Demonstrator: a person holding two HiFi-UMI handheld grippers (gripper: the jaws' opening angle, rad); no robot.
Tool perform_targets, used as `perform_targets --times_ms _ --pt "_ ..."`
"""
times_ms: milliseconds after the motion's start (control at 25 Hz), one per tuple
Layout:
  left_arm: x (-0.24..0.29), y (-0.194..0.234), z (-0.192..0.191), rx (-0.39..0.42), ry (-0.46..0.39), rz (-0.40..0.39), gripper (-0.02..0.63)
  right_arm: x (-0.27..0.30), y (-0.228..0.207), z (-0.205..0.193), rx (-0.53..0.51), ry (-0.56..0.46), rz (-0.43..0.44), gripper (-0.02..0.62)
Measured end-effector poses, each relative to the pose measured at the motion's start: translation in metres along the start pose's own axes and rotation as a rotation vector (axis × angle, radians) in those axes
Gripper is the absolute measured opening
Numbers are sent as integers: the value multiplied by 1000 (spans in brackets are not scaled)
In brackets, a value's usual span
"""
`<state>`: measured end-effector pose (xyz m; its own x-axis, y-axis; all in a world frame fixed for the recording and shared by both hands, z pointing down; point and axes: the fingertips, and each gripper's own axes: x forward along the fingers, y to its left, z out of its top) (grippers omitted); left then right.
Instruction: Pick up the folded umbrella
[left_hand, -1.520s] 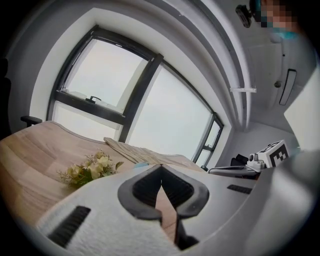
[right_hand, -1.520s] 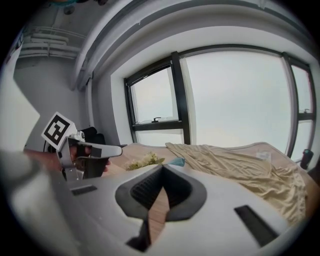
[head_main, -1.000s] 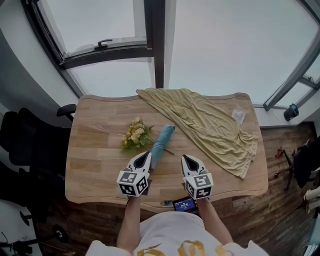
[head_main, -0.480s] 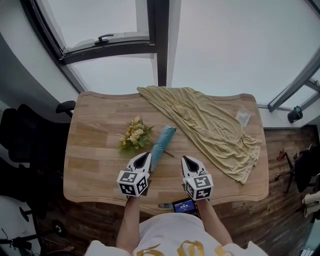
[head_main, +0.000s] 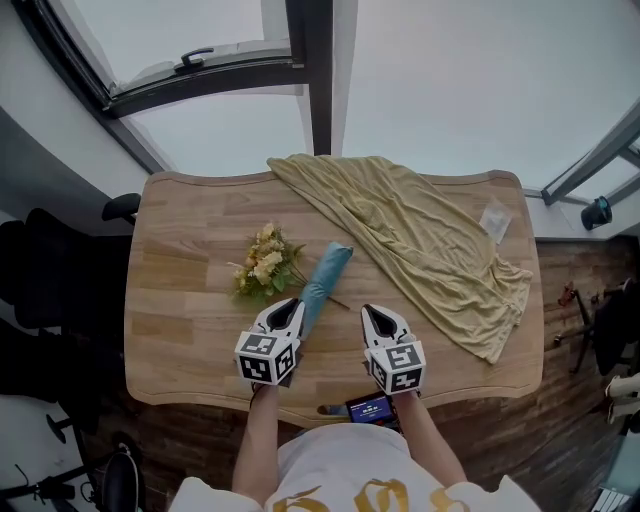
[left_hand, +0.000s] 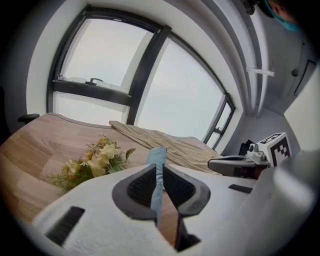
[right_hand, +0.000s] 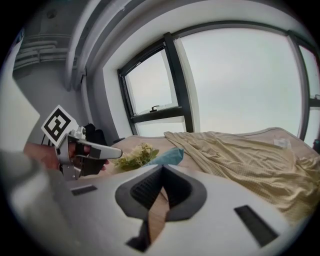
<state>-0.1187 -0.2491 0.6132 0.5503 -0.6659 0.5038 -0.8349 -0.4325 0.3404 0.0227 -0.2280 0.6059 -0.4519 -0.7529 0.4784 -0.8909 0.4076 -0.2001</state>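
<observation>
**Both grippers closed, umbrella right in front of the left one**

I see the left gripper (head_main: 289, 304) with its jaws pressed together and nothing in them. The right gripper (head_main: 371, 313) is closed and empty too. Both sit low over the near side of the table (head_main: 180, 330).

The folded blue umbrella (head_main: 326, 276) lies flat in the middle of the table. Its near end is just in front of the left gripper's tip, and I can't tell if they touch. Its far end points toward the yellow cloth (head_main: 430, 245).

To do this step well, I think I must open the left jaws wide first. Then I would slide in so one jaw goes on each side of the thin near part, and squeeze only when it sits deep between the pads.

The flowers (head_main: 262, 265) lie just beside the umbrella on the left, so that side is tight — a jaw could catch a stem. On the right there is bare wood between the umbrella and the right gripper. A phone (head_main: 368, 408) sits at the near edge, by my body. Straight up looks like the clear way out.
</observation>
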Motion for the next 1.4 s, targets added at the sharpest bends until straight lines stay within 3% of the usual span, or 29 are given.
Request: perform_targets --times_ms 40,120,280,560,920,1200,1400 --pt "4 2 -2 9 16 5 35 4 -1 0 4 1 2 10" --pt "12 6 -7 28 52 11 134 9 -5 -3 14 8 2 11" --pt "28 10 -18 78 136 11 159 18 -15 -11 35 34 -7 11" --pt "55 17 -44 187 325 7 277 30 -25 -29 63 78 -11 11" --pt "86 17 -72 234 475 -25 310 46 -28 -46 112 113 -5 10" --pt "101 13 -80 249 511 -34 310 52 -34 -50 124 126 -11 9" --pt "111 16 -86 300 518 13 310 53 -37 -56 134 137 -20 11"
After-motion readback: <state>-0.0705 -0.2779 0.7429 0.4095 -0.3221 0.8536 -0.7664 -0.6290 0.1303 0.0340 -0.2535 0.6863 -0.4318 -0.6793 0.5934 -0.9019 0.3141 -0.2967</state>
